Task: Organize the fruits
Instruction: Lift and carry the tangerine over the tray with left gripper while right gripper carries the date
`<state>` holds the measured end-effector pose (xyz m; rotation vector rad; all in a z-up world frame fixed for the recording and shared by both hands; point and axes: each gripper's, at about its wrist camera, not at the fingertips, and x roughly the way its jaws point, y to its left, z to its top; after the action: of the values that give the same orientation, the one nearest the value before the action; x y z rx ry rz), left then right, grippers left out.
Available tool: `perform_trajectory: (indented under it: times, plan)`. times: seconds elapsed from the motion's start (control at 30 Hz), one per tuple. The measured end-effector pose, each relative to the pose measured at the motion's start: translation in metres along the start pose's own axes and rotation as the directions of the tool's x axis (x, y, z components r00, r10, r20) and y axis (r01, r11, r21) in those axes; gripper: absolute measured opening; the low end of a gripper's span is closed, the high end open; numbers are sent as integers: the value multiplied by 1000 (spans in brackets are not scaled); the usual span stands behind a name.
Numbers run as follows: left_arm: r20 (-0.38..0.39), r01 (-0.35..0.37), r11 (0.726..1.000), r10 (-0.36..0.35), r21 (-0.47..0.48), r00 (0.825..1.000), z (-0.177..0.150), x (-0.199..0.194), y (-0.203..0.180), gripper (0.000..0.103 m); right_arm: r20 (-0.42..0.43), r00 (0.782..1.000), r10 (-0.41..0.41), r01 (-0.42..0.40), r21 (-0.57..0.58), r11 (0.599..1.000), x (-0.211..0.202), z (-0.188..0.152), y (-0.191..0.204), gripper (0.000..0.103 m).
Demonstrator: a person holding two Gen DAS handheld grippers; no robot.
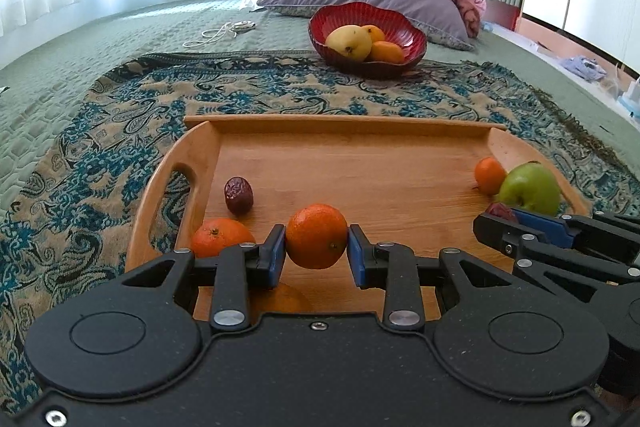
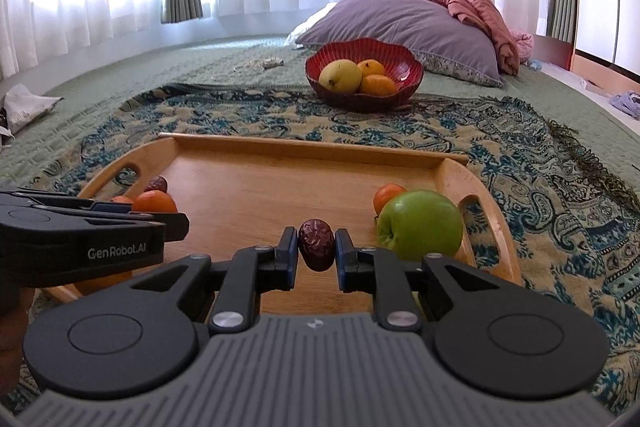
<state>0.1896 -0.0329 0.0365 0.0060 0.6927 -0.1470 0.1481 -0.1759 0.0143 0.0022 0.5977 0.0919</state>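
Left gripper (image 1: 317, 242): jaws clamped on a tangerine (image 1: 316, 241), raised just above the wooden tray (image 1: 352, 163). Right gripper (image 2: 316, 251): jaws clamped on a red date (image 2: 316, 244), long axis upright. Destination, judged: red bowl (image 1: 400, 27), straight ahead beyond the tray's far rim, well apart from both grippers, neither plainly nearer.

Red ribbed bowl (image 2: 364, 75), green apple (image 2: 420, 229), blue paisley throw (image 1: 280, 91), lilac pillow (image 2: 404, 21)
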Motion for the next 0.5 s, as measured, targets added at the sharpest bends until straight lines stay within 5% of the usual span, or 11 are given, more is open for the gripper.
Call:
perform_trajectory:
  times: [0.5]
  plan:
    - [-21, -18, 1000, 19, 16, 1000, 1, 19, -3, 31, -52, 999, 10, -10, 12, 1000, 21, 5, -3, 23]
